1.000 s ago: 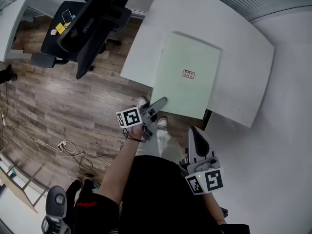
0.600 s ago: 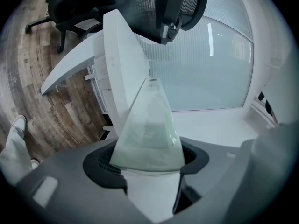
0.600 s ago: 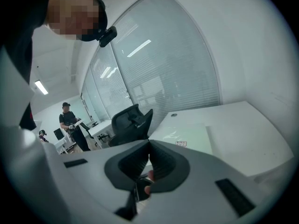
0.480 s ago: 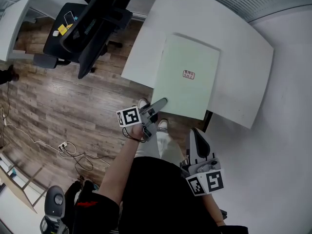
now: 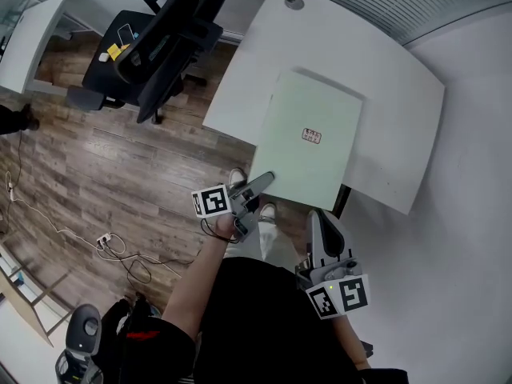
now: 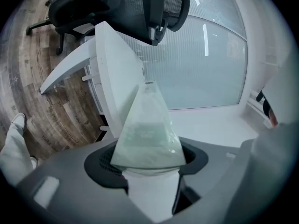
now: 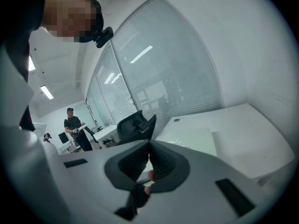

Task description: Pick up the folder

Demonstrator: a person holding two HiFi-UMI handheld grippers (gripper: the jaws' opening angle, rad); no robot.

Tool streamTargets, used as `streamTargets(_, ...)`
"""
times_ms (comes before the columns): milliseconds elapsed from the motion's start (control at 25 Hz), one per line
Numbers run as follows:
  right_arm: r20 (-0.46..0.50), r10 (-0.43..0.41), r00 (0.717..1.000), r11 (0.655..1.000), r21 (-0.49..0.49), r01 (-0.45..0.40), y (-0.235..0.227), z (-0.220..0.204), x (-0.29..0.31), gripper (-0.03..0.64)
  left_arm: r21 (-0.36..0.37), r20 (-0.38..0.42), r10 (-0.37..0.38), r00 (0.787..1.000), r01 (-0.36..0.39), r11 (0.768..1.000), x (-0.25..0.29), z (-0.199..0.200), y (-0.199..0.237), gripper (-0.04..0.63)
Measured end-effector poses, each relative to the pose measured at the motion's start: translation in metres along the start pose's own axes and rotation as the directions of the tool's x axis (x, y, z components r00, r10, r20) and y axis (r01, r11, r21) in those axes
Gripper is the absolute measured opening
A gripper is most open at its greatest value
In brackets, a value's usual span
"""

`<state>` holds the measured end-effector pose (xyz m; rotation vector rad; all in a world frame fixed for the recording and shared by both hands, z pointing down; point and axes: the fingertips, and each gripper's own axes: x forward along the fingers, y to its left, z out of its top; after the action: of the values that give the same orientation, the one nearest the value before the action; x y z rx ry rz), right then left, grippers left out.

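A pale green folder (image 5: 308, 138) with a small label lies flat on the white desk (image 5: 400, 94). My left gripper (image 5: 264, 180) reaches the folder's near left corner at the desk edge. In the left gripper view that folder (image 6: 147, 129) corner lies between the jaws of the left gripper (image 6: 148, 161), which are closing and still stand apart from it. My right gripper (image 5: 318, 218) hangs below the desk's near edge, close to the person's body and clear of the folder. In the right gripper view the right gripper (image 7: 149, 143) has its jaws together with nothing between them, and the folder (image 7: 201, 141) lies beyond.
A black office chair (image 5: 168, 38) stands left of the desk on the wood floor. A round cable grommet (image 5: 294, 3) is at the desk's far edge. Cables (image 5: 120, 246) trail on the floor at the left. A person (image 7: 72, 125) stands far off.
Both grippers have hardly moved; the left one stays at the folder's corner. Only the head view has shifted slightly.
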<state>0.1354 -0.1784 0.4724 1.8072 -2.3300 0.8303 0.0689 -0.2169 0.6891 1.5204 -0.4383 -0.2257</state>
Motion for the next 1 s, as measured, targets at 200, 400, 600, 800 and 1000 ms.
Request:
streamTargets(200, 0.027, 0.028, 0.999, 0.999, -0.030, -0.027, 0.011, 0.010, -0.030, 0.002, 0.031, 0.023, -0.016, 1.000, 0.015, 0.999, -0.016, -0.026, -0.032, 0.284)
streamTargets(400, 0.047, 0.059, 0.997, 0.997, -0.062, -0.056, 0.019, 0.011, -0.059, 0.002, 0.005, 0.067, -0.033, 0.997, 0.033, 0.999, -0.031, -0.050, -0.060, 0.284)
streamTargets(600, 0.078, 0.097, 0.992, 0.992, -0.087, -0.090, 0.031, 0.016, -0.083, 0.002, 0.057, 0.101, -0.054, 0.993, 0.049, 0.997, -0.045, -0.063, -0.093, 0.284)
streamTargets(800, 0.111, 0.138, 0.984, 0.984, -0.124, -0.124, 0.046, 0.023, -0.105, 0.002, 0.085, 0.134, -0.085, 0.987, 0.074, 0.994, -0.055, -0.074, -0.129, 0.282)
streamTargets(1000, 0.132, 0.173, 0.976, 0.977, -0.151, -0.153, 0.059, 0.027, -0.124, 0.002, 0.066, 0.200, -0.114, 0.973, 0.103, 0.993, -0.070, -0.083, -0.165, 0.282)
